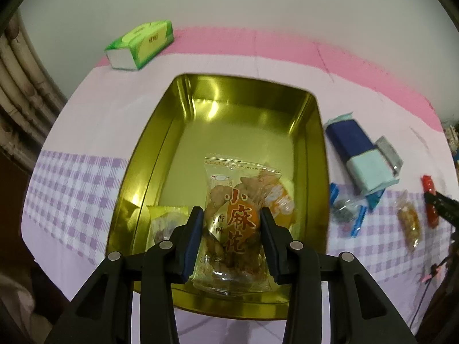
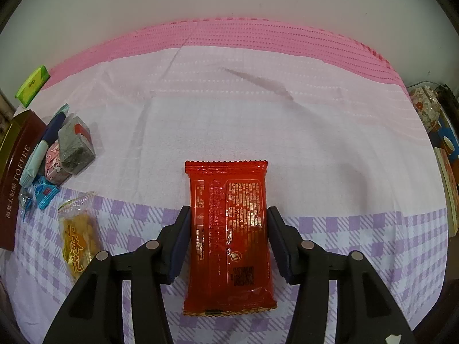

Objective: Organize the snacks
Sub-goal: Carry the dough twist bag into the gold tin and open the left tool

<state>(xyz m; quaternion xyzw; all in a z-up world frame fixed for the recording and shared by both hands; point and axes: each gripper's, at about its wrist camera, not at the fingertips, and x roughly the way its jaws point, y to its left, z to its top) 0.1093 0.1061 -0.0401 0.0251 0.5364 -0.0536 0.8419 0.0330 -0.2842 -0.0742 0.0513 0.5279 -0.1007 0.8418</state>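
In the left wrist view my left gripper (image 1: 231,215) is shut on a clear fried-twist snack packet (image 1: 238,215) with orange Chinese print, held over the near end of an open gold tin (image 1: 160,154). A small yellow packet (image 1: 166,223) lies in the tin's near left corner. In the right wrist view my right gripper (image 2: 229,215) straddles a red snack packet (image 2: 229,229) lying flat on the cloth; the jaws stand at its two long edges, and I cannot tell whether they press it. The red packet also shows at far right of the left wrist view (image 1: 430,200).
Loose snacks lie right of the tin: a blue and mint packet (image 1: 361,154), small blue candies (image 1: 355,215) and another fried-twist packet (image 2: 77,229). A grey wrapped cube (image 2: 76,146) and a pink packet (image 2: 54,166) sit by the tin's maroon side (image 2: 17,177). A green tissue pack (image 1: 140,44) is at the back.
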